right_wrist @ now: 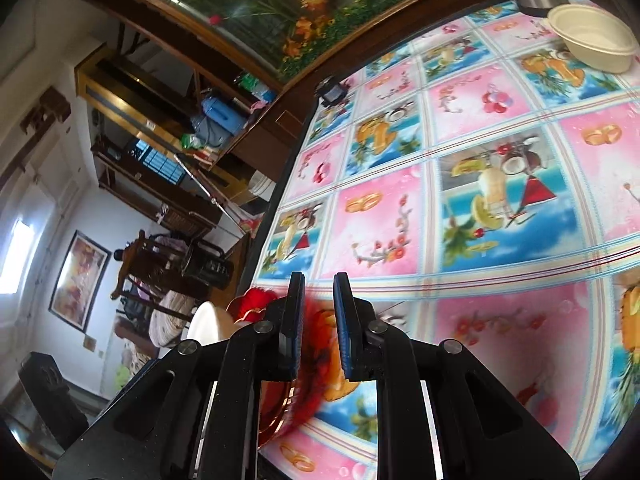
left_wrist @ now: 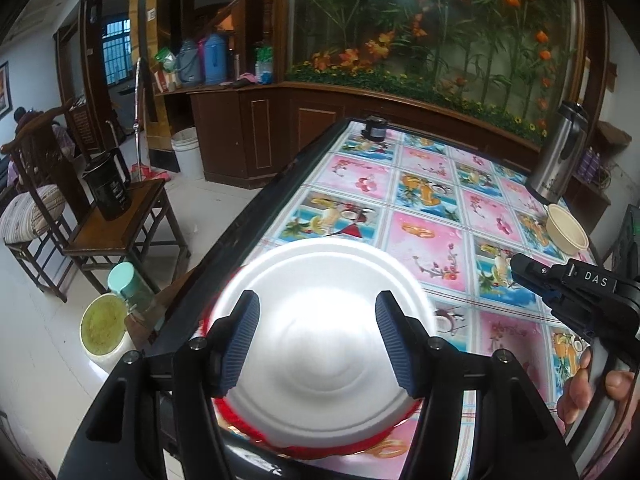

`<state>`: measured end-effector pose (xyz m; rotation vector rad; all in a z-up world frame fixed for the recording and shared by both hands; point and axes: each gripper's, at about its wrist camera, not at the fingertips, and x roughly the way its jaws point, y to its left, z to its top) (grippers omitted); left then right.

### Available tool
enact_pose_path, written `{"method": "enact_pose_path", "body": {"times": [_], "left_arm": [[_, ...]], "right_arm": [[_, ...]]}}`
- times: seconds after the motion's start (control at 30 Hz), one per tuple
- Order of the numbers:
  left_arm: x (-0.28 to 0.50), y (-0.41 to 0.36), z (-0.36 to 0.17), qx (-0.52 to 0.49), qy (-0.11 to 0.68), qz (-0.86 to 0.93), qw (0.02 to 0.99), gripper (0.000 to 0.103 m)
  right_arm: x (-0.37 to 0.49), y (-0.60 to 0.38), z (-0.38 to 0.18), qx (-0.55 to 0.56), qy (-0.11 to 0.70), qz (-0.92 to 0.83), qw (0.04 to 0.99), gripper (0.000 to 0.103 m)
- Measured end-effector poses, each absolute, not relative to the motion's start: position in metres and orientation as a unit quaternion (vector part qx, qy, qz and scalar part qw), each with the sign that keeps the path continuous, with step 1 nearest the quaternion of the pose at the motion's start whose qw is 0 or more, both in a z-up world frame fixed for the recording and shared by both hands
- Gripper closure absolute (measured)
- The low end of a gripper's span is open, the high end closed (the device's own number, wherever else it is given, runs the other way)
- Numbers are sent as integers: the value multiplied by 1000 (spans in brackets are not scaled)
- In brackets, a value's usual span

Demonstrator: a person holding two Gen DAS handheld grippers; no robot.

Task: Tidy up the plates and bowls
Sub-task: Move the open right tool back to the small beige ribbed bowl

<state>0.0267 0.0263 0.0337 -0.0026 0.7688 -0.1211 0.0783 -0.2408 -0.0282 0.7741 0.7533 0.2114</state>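
A white plate (left_wrist: 324, 344) lies on a red plate (left_wrist: 344, 449) at the table's near left edge. My left gripper (left_wrist: 318, 312) is open, its blue pads (left_wrist: 244, 340) spread above the white plate, empty. In the right wrist view the red plate (right_wrist: 276, 400) shows blurred under the fingers, with the white plate's edge (right_wrist: 204, 324) at left. My right gripper (right_wrist: 319, 292) is nearly shut with a narrow gap, holding nothing visible; it also shows at the right in the left wrist view (left_wrist: 516, 266). A cream bowl (left_wrist: 566, 232) (right_wrist: 596, 38) stands at the far right.
The table has a colourful patterned cloth (left_wrist: 424, 208). A steel thermos (left_wrist: 558, 156) stands behind the bowl. A small black object (left_wrist: 374, 128) sits at the far table edge. A wooden chair with a black kettle (left_wrist: 108, 188) stands left of the table.
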Motion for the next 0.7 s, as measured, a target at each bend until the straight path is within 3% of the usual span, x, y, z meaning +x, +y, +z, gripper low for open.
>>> {"method": "enact_pose_path", "body": {"times": [0.37, 0.7], "left_arm": [[42, -65, 32, 31, 403, -143, 903, 36], [93, -193, -15, 36, 515, -261, 815, 35]], "right_arm": [[69, -330, -52, 414, 343, 45, 842, 89], [19, -491, -66, 484, 287, -83, 822, 89]]}}
